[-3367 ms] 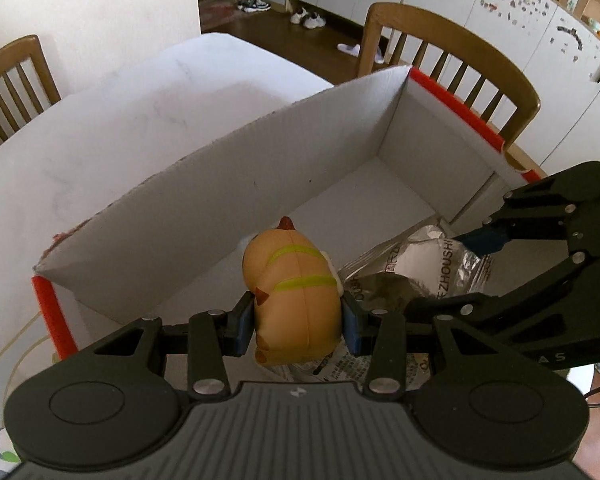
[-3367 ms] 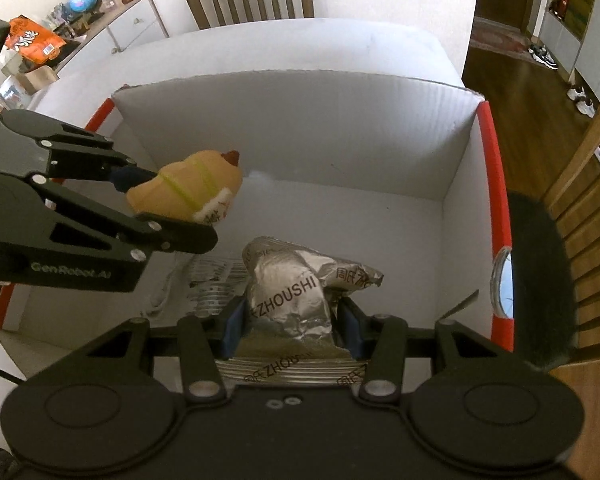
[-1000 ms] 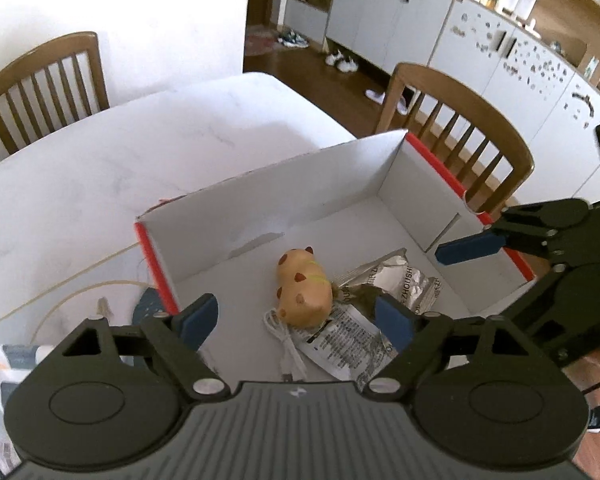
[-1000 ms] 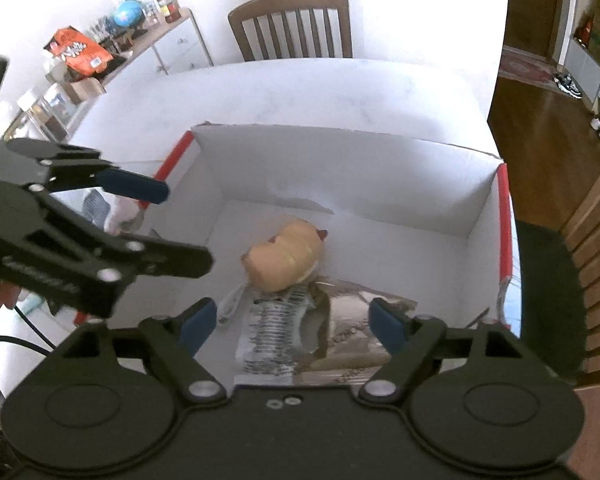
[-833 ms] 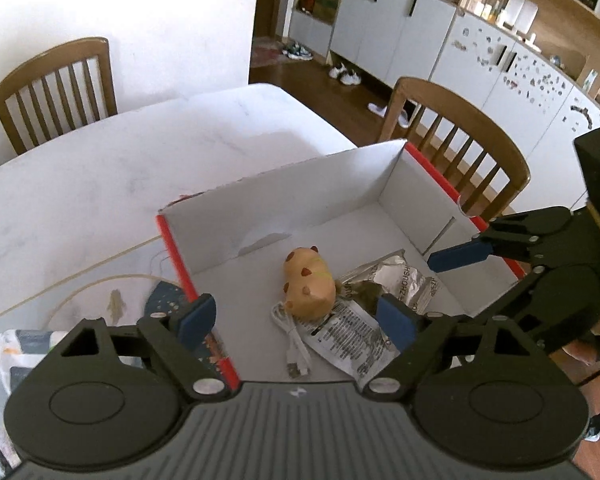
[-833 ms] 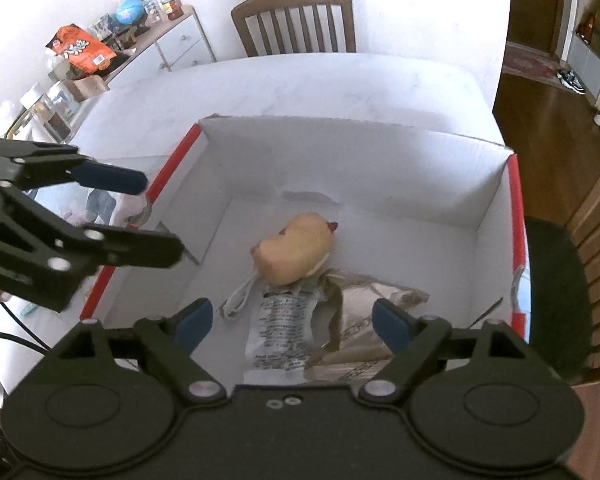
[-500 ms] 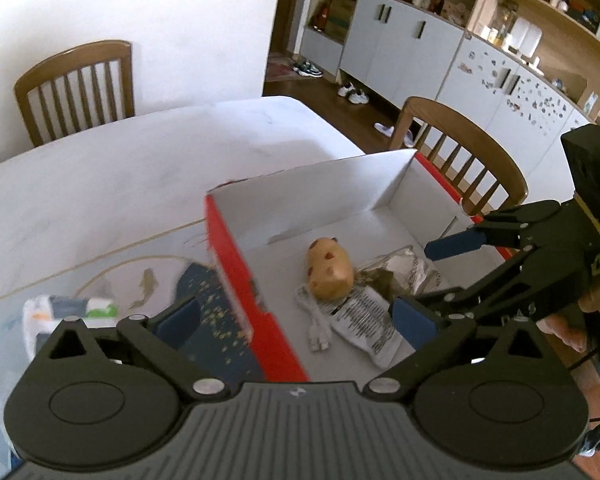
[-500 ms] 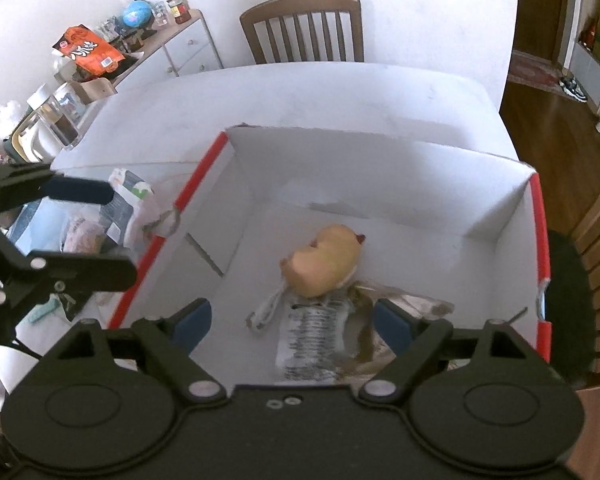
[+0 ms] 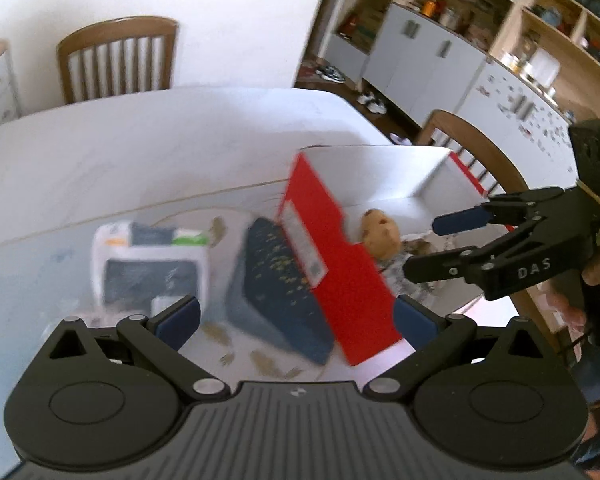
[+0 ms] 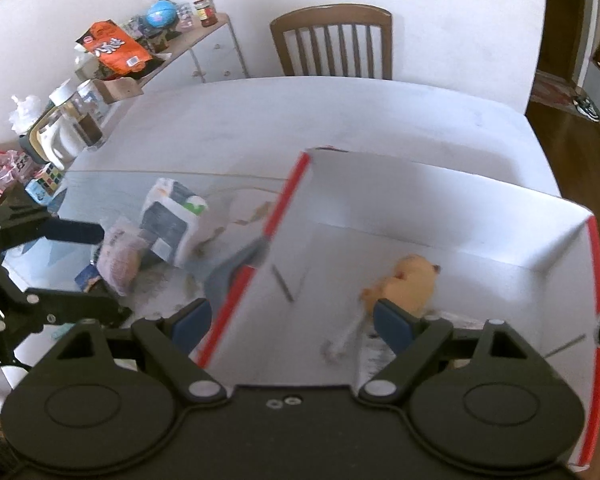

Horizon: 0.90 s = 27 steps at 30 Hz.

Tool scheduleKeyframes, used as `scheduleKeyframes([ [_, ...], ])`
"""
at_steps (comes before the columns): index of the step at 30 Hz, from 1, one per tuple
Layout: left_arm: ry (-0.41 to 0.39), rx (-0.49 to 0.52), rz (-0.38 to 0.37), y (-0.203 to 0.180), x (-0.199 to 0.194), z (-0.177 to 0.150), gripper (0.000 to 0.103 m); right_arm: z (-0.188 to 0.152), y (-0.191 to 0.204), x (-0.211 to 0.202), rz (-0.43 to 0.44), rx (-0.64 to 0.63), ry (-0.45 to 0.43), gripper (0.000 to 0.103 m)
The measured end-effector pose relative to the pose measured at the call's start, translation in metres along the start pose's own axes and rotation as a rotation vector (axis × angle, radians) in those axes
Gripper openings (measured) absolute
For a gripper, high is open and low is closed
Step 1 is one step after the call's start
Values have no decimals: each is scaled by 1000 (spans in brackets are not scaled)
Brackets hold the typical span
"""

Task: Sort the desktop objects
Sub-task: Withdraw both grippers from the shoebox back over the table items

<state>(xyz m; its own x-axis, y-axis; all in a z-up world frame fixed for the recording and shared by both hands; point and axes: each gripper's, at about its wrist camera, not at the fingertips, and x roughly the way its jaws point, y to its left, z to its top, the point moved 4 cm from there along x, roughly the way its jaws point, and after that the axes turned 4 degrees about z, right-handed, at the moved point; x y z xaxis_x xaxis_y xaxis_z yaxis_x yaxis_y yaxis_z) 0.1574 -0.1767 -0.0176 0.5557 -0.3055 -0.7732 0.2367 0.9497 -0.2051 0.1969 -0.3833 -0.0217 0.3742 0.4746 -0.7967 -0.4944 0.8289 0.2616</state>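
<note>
With both grippers' fingers spread and empty, best to steer the left gripper (image 9: 296, 316) down squarely over the white packet (image 9: 148, 256) lying left of the red-edged box (image 9: 332, 264) before closing, right gripper (image 10: 290, 322) kept clear.

Straight ahead of the left hand-held gripper (image 9: 296, 316), the box's red side wall (image 9: 332, 264) stands up as a barrier. To its left front a white pouch (image 9: 148, 264) and a dark blue pad (image 9: 272, 280) crowd the tabletop (image 9: 140, 148); farther ahead the tabletop lies bare.
</note>
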Motion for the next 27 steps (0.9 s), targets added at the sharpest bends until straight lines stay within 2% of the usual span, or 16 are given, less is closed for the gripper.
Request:
scheduleKeyframes([
  [3,3,-37,2,19,-7,-9,103,4,16,6,10,-12,0,88],
  [9,-50,-50,34,47,-24,-20,103,9,45,20,24,-31,8,88],
  [18,-65,-48,57,83,-41,-41,103,11,85,39,42,-52,22,88],
  [23,-78,-37,117,102,-50,-55,103,10,105,51,42,-61,35,88],
  [27,-80,-47,125,118,-56,-66,103,10,119,59,41,-65,40,88],
])
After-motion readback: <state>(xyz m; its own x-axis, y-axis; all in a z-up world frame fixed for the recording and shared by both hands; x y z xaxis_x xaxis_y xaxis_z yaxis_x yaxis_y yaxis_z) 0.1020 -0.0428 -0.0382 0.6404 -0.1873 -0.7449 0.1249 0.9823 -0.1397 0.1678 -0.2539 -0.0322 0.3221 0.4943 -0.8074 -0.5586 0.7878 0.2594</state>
